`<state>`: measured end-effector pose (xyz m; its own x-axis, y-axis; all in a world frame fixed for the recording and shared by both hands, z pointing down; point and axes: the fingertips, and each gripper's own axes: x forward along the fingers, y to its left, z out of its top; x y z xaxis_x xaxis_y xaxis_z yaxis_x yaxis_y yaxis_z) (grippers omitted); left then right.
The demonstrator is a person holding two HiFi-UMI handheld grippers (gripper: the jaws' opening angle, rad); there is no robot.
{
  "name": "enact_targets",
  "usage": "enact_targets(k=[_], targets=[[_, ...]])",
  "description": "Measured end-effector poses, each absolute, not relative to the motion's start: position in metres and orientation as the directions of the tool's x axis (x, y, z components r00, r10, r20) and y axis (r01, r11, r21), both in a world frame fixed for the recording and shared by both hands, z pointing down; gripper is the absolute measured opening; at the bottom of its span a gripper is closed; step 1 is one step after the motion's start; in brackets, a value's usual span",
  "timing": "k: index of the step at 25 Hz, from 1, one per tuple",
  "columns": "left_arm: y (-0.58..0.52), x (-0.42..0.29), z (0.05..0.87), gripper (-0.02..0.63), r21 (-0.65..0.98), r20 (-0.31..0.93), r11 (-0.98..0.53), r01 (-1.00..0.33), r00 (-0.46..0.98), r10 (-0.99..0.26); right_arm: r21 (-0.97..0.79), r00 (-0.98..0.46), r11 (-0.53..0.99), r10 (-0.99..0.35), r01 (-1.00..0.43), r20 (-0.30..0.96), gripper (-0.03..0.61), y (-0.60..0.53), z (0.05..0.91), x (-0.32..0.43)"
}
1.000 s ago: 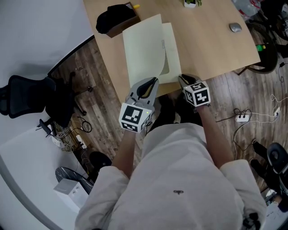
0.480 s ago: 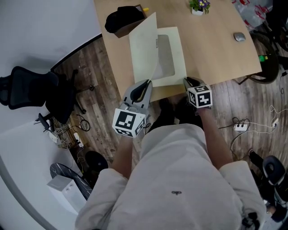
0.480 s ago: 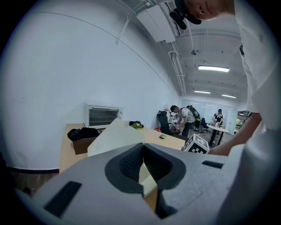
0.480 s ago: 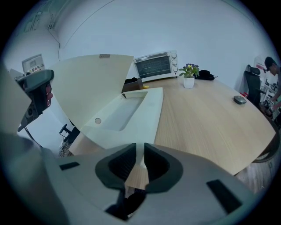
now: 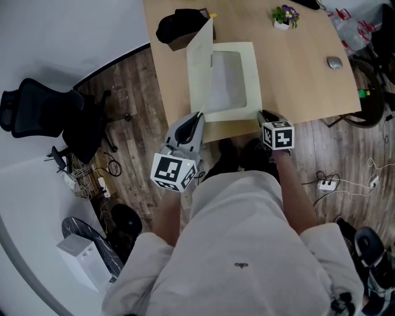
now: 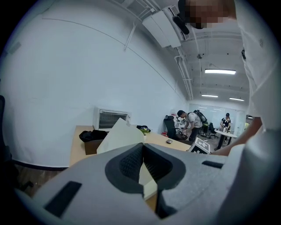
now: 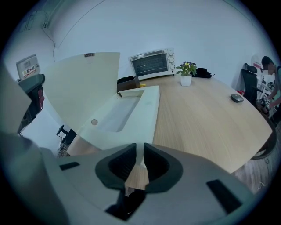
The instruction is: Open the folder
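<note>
Midway through opening the pale folder (image 5: pixel 237 110), judging by the layout. Set flat at the near edge of the wooden table (image 5: pixel 302 74), close to its left side.

Pinches the near edge of the cover (image 5: pixel 199 65) with the left gripper (image 5: pixel 197 116), jaws pressed together on the thin sheet, with no gap in the left gripper view. Holds the cover raised about upright on the hinge along the folder's left side, slightly bowed, apparently to swing it over to the left.

Nips the near right corner of the back leaf (image 5: pixel 252 112) with the right gripper (image 5: pixel 266 115), jaws almost together and a pale edge between them, tilted down at the table edge. Probably done to pin the lower half against the pull of the lift; otherwise likely to slide or rise with the cover.

Exposes a greyish inner panel (image 5: pixel 227 77) under the raised cover.

Leaves the rest of the table alone: a black bag (image 5: pixel 176 26) just beyond the cover's far end, a small potted plant (image 5: pixel 284 15) farther right, a mouse (image 5: pixel 334 62) well off to the right.

Calls next, most likely, for carrying the cover on leftward and down. Little table there, so may overhang the left edge.
</note>
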<state>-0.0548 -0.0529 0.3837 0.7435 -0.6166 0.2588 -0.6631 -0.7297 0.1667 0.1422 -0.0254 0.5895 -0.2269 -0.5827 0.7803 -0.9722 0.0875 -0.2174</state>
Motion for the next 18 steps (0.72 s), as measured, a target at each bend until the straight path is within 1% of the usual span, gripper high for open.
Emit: enact_targets(k=[10,18], targets=[[-0.054,-0.099,0.388,0.006,0.167,0.253,-0.623,-0.765,0.644,-0.722,-0.192,-0.189,0.055,-0.564,-0.98,0.804,0.058,-0.032,0.591,0.144],[-0.051,-0.12,0.391,0.006,0.146,0.253,-0.55,-0.822,0.568,-0.783,-0.188,-0.177,0.039,-0.558,-0.981,0.811,0.058,-0.034,0.591,0.146]])
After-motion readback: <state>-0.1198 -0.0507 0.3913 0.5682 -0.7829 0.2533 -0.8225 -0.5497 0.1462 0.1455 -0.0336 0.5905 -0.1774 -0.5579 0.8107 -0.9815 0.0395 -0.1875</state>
